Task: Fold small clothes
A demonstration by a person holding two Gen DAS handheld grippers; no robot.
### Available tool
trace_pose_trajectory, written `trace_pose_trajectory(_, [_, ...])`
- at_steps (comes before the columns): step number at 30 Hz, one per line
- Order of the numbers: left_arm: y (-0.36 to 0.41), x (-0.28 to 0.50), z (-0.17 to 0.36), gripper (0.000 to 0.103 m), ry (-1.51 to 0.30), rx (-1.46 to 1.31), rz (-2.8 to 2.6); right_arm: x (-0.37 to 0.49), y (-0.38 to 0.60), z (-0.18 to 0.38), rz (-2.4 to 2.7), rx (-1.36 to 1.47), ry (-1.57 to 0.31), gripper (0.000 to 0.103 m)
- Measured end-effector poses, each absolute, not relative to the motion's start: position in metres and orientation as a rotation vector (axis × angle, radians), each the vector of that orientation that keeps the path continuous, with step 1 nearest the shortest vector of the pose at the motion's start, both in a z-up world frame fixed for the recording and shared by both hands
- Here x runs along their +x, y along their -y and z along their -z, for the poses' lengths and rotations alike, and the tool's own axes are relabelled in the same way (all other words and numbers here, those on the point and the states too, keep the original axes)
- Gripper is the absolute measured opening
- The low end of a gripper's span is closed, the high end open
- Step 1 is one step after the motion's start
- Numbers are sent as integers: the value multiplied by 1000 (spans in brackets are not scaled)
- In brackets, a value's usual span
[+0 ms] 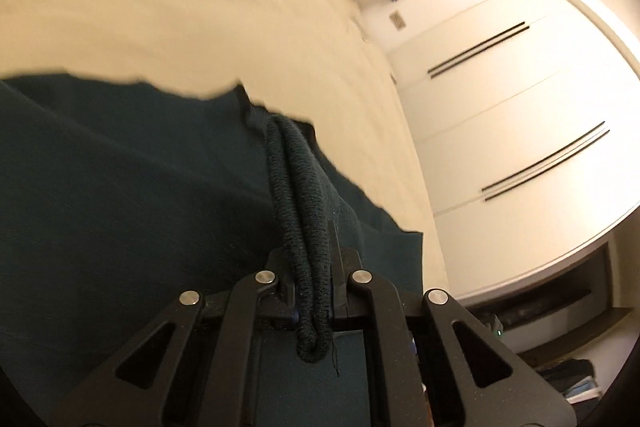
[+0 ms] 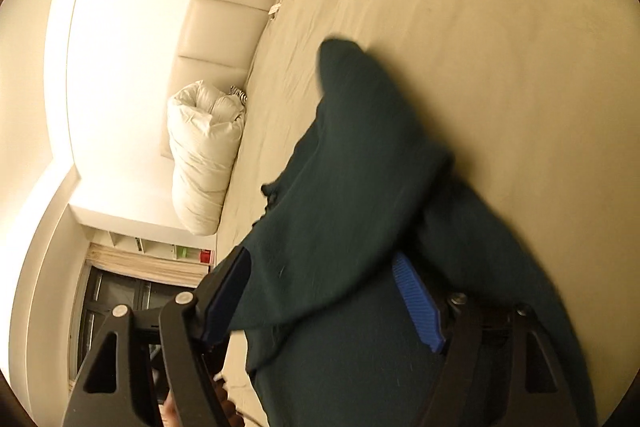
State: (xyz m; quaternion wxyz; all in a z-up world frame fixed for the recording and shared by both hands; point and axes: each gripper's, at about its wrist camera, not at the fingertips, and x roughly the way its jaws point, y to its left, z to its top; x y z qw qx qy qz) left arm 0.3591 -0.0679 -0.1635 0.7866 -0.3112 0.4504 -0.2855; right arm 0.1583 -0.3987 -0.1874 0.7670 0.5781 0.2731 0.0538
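Note:
A dark green knitted garment [image 1: 120, 187] lies across the cream bed sheet [image 1: 160, 7]. My left gripper [image 1: 312, 267] is shut on a doubled ribbed edge [image 1: 296, 187] of the garment, which runs up between the fingers and pokes out behind them. In the right wrist view the same garment [image 2: 360, 167] lies bunched on the sheet [image 2: 480, 27], with one rounded end pointing away. My right gripper [image 2: 320, 291] stands open and rolled to the side. Loose folds of cloth lie between its blue pads [image 2: 416, 303], which do not press on it.
A rolled white duvet [image 2: 204, 155] lies by the padded headboard [image 2: 232, 7] at the bed's far end. White wardrobe doors [image 1: 520, 107] stand beside the bed. A shelf [image 2: 160, 247] and a dark window [image 2: 120, 299] are at the lower left. A hand [image 2: 176, 411] shows at the bottom edge.

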Motion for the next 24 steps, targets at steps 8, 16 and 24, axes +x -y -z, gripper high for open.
trace_pose_trajectory(8, [22,350,194,7,-999,-698,527,190,430,196,-142,1413,-482,77])
trace_pose_trajectory(16, [0,334,219,7,-1006,-646,500,205,409,185,-134,1276,-551,77])
trace_pose_trajectory(24, [-7,328,217,7,-1012,-610,507,214,419,192,-117,1271,-619,70])
